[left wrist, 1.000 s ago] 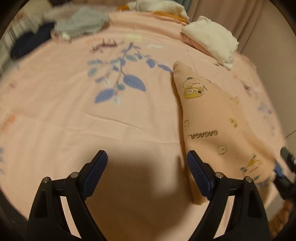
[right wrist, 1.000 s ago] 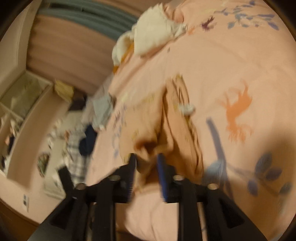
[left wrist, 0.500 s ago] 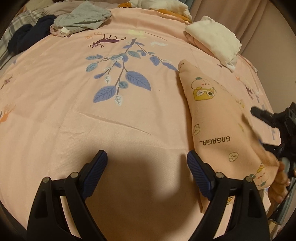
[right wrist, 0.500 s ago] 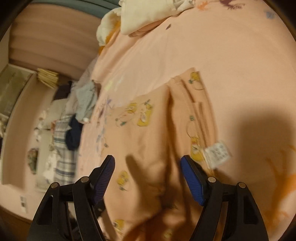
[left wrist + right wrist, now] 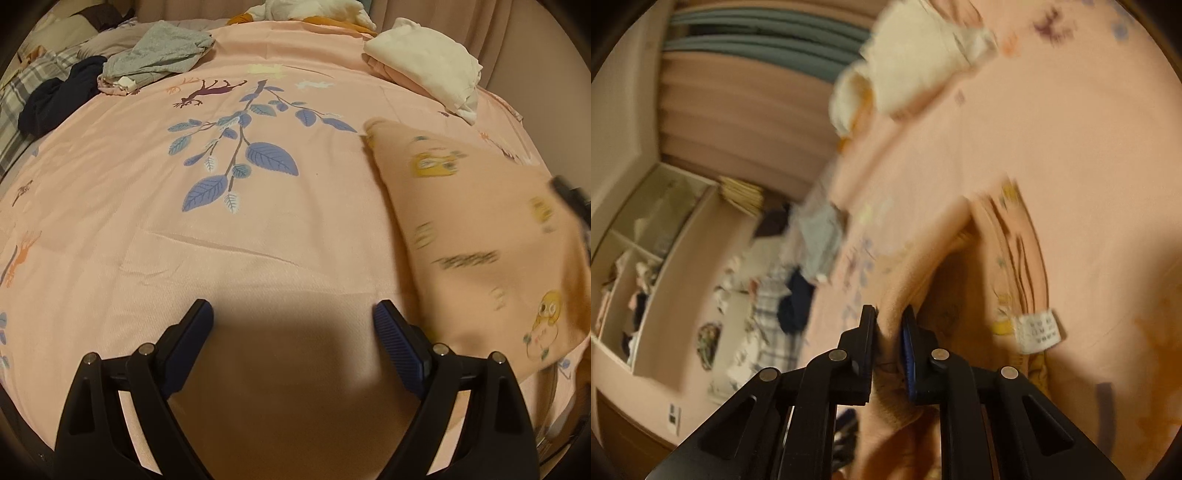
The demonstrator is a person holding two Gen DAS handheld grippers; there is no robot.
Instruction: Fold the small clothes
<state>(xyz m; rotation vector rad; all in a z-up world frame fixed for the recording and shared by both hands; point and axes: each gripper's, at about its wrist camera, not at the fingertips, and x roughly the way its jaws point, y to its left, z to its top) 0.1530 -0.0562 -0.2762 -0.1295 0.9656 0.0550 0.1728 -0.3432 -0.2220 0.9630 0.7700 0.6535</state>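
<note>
only right wrist view shows right tool (image 5: 889,328) pinching peach garment (image 5: 964,280).

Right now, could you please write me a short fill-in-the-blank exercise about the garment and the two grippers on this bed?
1. The right gripper is shut on a fold of the ____ garment printed with cartoon figures.
2. The left gripper is ____, with nothing between its pads.
3. The leafy branch printed on the bedsheet is ____ in colour.
4. A white ____ is sewn into the garment.

Missing words: peach; open; blue; label
</note>
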